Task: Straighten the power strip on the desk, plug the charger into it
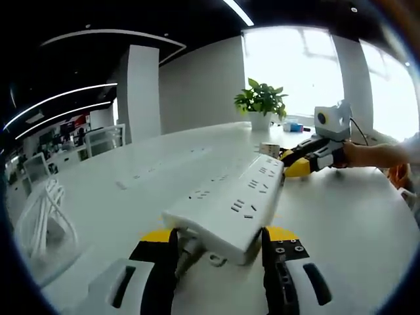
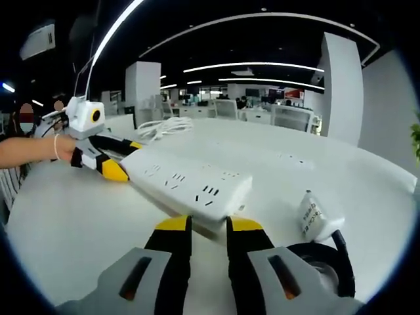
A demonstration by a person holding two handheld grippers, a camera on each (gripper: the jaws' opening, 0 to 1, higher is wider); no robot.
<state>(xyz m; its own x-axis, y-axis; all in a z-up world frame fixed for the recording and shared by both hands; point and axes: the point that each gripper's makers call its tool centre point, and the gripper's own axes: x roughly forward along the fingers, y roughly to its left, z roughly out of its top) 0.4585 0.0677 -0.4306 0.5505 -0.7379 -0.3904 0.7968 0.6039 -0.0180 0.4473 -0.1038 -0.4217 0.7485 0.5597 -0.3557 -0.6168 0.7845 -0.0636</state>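
Item: power strip (image 1: pixel 226 200), white, long, multi-socket, sockets facing up, on the white desk (image 1: pixel 341 223). Held at both ends; long axis runs straight from one claw to the other.

Left gripper (image 1: pixel 220 239): jaws part-open to the strip's width, set on either side of its cable end; looks clamped on the casing. In the right gripper view it (image 2: pixel 121 164) sits at the strip's far end, a person's hand (image 2: pixel 39 151) behind it.

Right gripper (image 2: pixel 208 226): jaws narrowly apart, closed on the near short end of the strip (image 2: pixel 187 187). In the left gripper view it (image 1: pixel 292 164) meets the far end.

Charger (image 2: pixel 315 215): small white block, lying on the desk just right of the right gripper, apart from the strip. Nearer the right claw than the left, so that hand seems best placed to fetch it.

Also: coiled white cable (image 2: pixel 164 128) beyond the strip; potted plant (image 1: pixel 261 102) at the desk's far side.

Judgement: strip not yet set down straight; charger unplugged
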